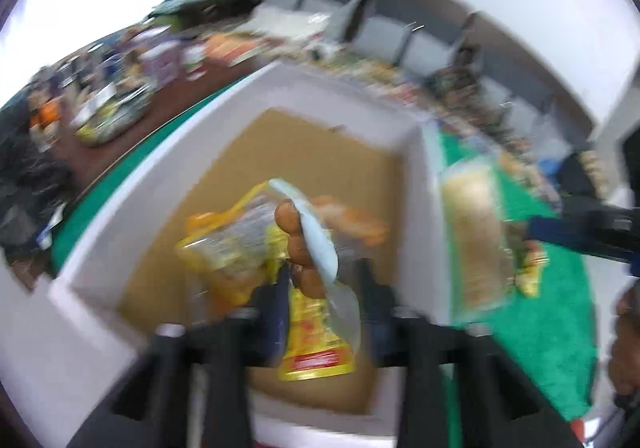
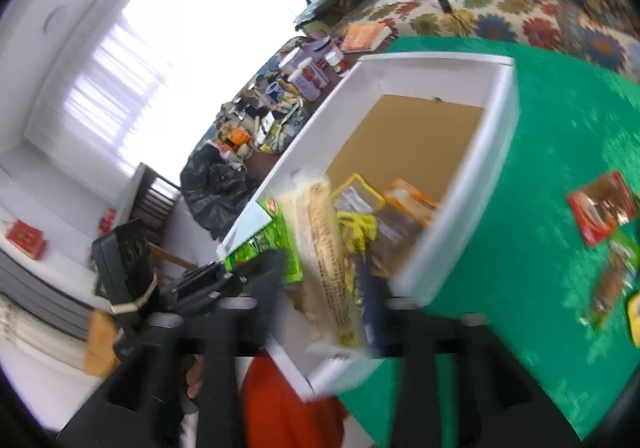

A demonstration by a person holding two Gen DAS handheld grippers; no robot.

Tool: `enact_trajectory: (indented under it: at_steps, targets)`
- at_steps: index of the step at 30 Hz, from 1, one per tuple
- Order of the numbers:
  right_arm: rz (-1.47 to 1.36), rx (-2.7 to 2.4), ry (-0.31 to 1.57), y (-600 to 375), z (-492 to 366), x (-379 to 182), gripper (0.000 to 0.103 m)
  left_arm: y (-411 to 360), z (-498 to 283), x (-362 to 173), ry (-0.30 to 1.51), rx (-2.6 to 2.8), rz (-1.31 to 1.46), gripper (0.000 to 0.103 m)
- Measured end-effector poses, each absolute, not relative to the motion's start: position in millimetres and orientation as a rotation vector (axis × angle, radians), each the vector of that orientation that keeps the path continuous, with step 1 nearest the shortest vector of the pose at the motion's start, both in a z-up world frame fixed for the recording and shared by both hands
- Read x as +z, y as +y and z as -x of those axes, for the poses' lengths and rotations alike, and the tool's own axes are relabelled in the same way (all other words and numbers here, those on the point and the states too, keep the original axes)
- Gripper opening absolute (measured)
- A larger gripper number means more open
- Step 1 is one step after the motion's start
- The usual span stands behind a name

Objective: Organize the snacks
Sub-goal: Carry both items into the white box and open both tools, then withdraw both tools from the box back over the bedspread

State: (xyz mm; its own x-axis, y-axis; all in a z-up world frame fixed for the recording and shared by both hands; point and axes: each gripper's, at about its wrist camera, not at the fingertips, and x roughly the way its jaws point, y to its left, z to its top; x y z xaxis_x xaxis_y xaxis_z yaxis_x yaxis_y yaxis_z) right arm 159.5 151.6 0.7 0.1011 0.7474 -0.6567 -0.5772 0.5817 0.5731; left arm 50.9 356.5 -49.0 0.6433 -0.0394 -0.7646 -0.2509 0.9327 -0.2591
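On the left, my left gripper [image 1: 320, 280] hangs over the white box [image 1: 168, 183], which stands on the green cloth [image 1: 552, 312]. A yellow snack bag [image 1: 312, 332] with brown pieces inside sits between its fingers, jaws partly apart; motion blur prevents me from telling whether the pads press on it or it is dropping free. Below it, on the brown floor of the box, lie a second yellow packet [image 1: 224, 248] and an orange packet [image 1: 352, 224], so at least two snacks are already stowed. To the right, my right gripper [image 2: 324, 288] carries a long cracker pack [image 2: 324, 248] at the near rim of the box; the pack stands between fairly wide jaws, but I cannot tell if it is gripped. A green packet [image 2: 272, 248] lies at the near left corner of the box. Further right, a red packet [image 2: 600, 211] and two or three other wrappers [image 2: 612, 284] lie loose on the cloth, well apart from the box. My estimate: the task is about half done, with two items arriving and the loose ones left.
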Motion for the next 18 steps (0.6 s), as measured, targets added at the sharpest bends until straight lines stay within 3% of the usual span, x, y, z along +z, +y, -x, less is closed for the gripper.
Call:
enact_trajectory:
  at_steps: [2,7,10,14,18]
  targets:
    - [-0.172,0.954,1.095,161.3,-155.6,-4.7,0.073,366.8,-41.6,-55.0,0.857,0.182,0.355,0.08]
    - [-0.128,0.759,0.983,68.1,-146.8,-32.3,0.073,361.5,-26.2,-62.4,0.827,0.178,0.419,0.08]
    - [-0.056,0.482,0.93,-22.7,-140.2,-79.6,0.073,327.7,-23.6,-57.5,0.821,0.088,0.424,0.08]
    - [0.007,0.151,0.988,-135.0,-124.3,-149.3,0.073,232.0,-34.9,-45.1,0.827,-0.152,0.361,0.085]
    - [-0.028,-0.006,0.98,-207.5,-107.2,-173.1,0.073,142.0,-56.8,-57.8,0.891,-0.313,0.262,0.092]
